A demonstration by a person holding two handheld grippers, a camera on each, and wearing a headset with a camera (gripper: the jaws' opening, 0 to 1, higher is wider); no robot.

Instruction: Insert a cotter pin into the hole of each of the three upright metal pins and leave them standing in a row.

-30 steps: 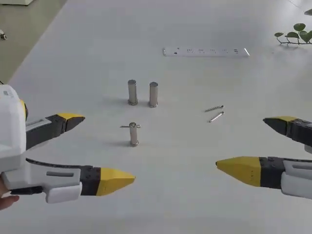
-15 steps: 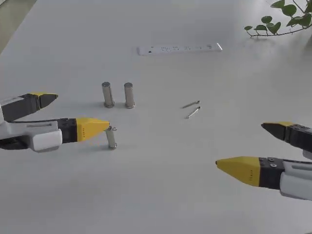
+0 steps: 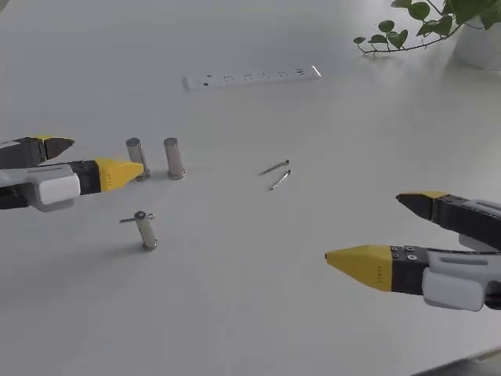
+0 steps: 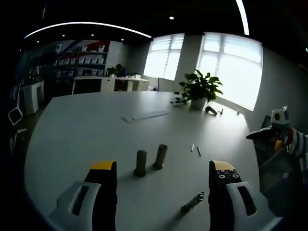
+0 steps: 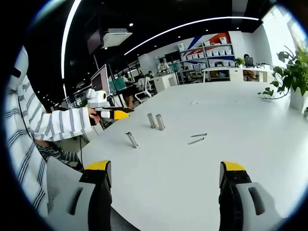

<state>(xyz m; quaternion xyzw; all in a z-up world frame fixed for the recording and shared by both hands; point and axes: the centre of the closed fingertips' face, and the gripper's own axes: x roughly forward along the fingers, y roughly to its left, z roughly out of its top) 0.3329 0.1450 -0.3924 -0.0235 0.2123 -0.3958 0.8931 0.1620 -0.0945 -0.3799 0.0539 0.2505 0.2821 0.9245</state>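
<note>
Left hand-held gripper [image 3: 107, 155] is wide open and holding nothing; in the head view its nearer yellow tip overlaps the foot of the left bare pin [image 3: 134, 149], but the left gripper view has that pin and the right bare pin [image 3: 173, 158] standing clear ahead in the gap between the jaws, just beside each other; the third pin [image 3: 146, 233] stands apart from those two, nearer the person, with a cotter pin [image 3: 131, 220] poking crosswise through its top; two loose cotter pins [image 3: 274, 168] lie flat close together, well off to the right of the pins; loads of bare tabletop [image 3: 235, 313] all round; right hand-held gripper [image 3: 362, 227] is wide open too, empty, hovering well apart on the right near the tabletop's front edge; power strip [image 3: 250, 77] lies further back; potted plant [image 3: 407, 27] sits at the far right.
</note>
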